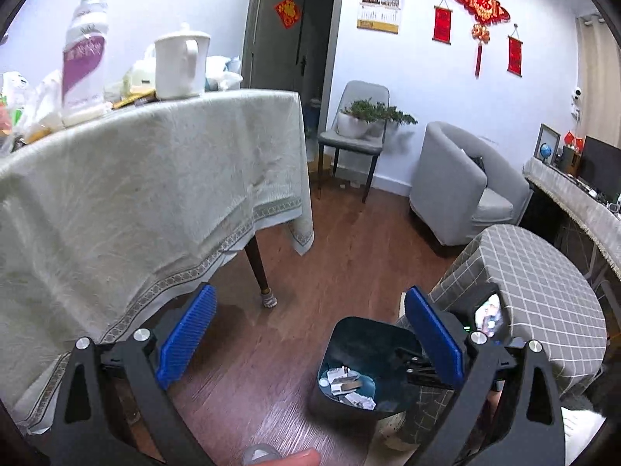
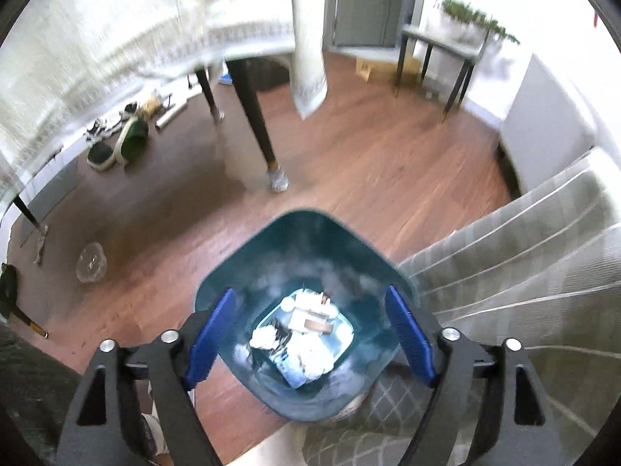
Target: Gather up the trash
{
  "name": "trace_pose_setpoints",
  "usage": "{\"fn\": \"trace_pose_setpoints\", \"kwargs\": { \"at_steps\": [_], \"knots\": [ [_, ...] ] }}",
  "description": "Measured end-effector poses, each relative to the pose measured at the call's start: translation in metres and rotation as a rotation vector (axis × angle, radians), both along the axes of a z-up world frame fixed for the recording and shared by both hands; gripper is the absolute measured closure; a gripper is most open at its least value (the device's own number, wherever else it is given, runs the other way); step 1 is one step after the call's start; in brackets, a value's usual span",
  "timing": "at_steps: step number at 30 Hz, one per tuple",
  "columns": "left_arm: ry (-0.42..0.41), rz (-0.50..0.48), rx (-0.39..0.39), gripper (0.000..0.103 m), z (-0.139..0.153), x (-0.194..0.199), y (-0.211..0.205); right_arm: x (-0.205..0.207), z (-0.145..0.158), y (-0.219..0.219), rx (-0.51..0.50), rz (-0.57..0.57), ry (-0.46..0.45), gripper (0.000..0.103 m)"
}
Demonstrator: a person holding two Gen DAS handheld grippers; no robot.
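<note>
A dark teal trash bin (image 2: 306,240) stands on the wood floor with crumpled paper and wrappers (image 2: 299,338) in its bottom. My right gripper (image 2: 308,338) is open and empty, directly above the bin's mouth. The bin also shows in the left wrist view (image 1: 365,334), low and right of centre, with trash (image 1: 349,386) inside. My left gripper (image 1: 310,334) is open and empty, held above the floor between the table and the bin. The right gripper's body (image 1: 489,314) shows behind my left gripper's right finger.
A dining table with a pale cloth (image 1: 155,178) fills the left, loaded with a white jug (image 1: 180,64) and bags. A stool with a grey checked cover (image 1: 539,287) stands right of the bin. A grey armchair (image 1: 462,186) and a chair with a plant (image 1: 357,128) stand behind. Shoes (image 2: 128,136) lie under the table.
</note>
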State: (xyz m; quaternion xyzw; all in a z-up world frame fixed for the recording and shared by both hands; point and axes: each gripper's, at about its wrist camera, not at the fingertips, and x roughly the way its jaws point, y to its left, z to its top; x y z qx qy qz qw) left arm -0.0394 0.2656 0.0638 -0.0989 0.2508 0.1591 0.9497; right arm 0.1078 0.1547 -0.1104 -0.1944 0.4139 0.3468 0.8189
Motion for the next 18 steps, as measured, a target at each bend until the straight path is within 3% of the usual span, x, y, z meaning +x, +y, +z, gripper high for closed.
{"fn": "trace_pose_setpoints", "kwargs": {
  "at_steps": [5,9,18],
  "knots": [
    [-0.026,-0.008,0.027,0.003,0.013,-0.007,-0.019,-0.011,0.045,-0.020,0.037,-0.026,-0.082,0.018],
    [-0.044,-0.019,0.078,0.003,0.019,-0.009,-0.041,-0.023,0.091,-0.049,0.074,-0.058,-0.161,0.008],
    [-0.079,-0.087,0.081,0.003,0.003,-0.017,-0.089,-0.055,0.165,-0.161,0.185,-0.243,-0.322,0.004]
  ]
}}
